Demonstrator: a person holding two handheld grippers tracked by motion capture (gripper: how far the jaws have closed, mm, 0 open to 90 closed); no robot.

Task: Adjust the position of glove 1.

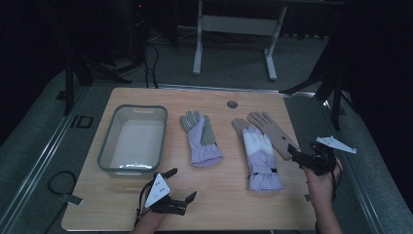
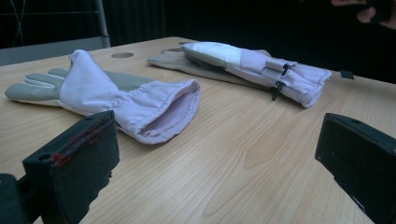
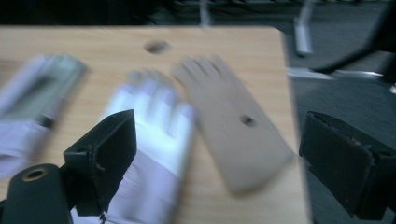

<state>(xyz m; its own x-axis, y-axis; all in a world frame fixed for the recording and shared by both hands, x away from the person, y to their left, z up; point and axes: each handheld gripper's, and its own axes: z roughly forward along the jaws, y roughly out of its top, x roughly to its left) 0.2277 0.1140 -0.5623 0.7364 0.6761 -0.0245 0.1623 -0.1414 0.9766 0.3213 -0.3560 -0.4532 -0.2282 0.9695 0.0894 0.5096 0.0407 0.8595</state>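
In the high view, the wooden bench fills the middle of the frame, with a grey-rimmed plastic tub at its left, holding nothing. Right of the tub lies a lilac-and-grey glove, fingers toward the top of the frame. Farther right, a white-and-lilac glove partly overlaps a tan glove beside it. The left gripper sits at the lower centre with its jaws spread apart and nothing between them, just below the lilac-and-grey glove's cuff. The right gripper is at the right edge of the bench, close to the tan glove's cuff; its jaw gap cannot be judged here. In the left gripper view, the two black jaws stand wide apart at the bottom corners, and the lilac-and-grey glove lies left of centre, cuff opening toward the camera; the white-and-lilac glove is at the upper right on the tan glove. In the blurred right gripper view, the jaws are also wide apart and hold nothing; the tan glove lies between them at centre, with a small dark round mark on it, and the white-and-lilac glove is just left of it. No writing can be read anywhere.
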